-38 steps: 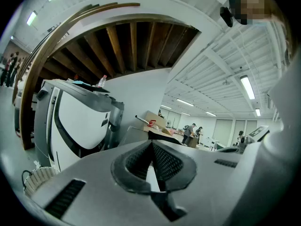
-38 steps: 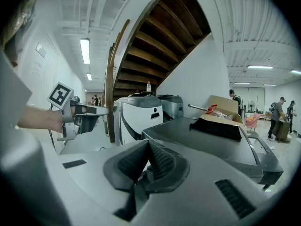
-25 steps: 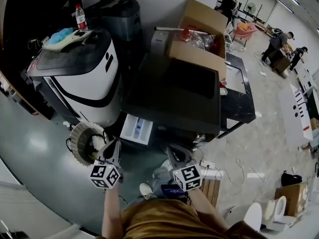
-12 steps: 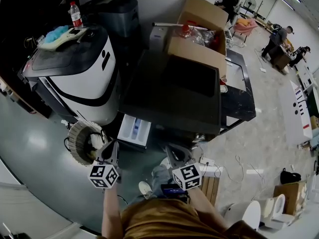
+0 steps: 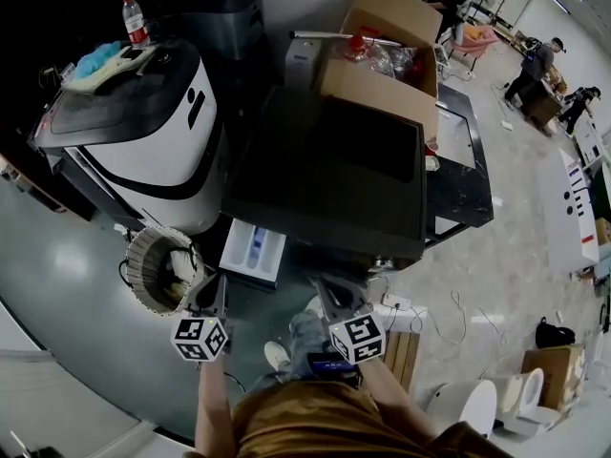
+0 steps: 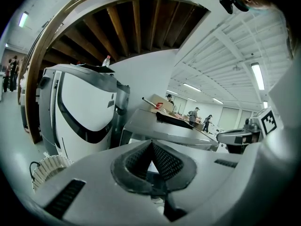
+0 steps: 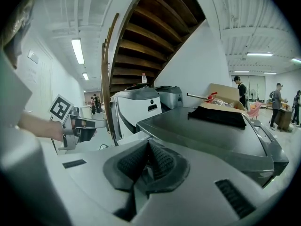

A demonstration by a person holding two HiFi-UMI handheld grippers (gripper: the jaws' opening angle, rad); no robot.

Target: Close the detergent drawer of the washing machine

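While both tools hang low in front of me in the head view, I see the left gripper (image 5: 213,292) with its jaws pressed together and nothing between them; the left gripper view shows the two ribbed pads (image 6: 162,161) meeting at a point. The right gripper (image 5: 333,300) is the same, jaws together and empty, which the right gripper view confirms (image 7: 148,149).

The detergent drawer (image 5: 253,251) stands pulled out from the front of the washing machine (image 5: 325,170), at the left end of its dark body. It is white, with a blue insert showing inside. It lies just ahead of the left gripper, a little to its right, and neither tool touches it.

To the left of the drawer sits a round wicker basket (image 5: 156,270) on the floor, beside a white-and-black appliance (image 5: 143,146). A water bottle (image 5: 134,22) and a blue cloth (image 5: 95,62) rest on top of that appliance. An open cardboard box (image 5: 382,60) sits at the far edge of the washing machine's lid.
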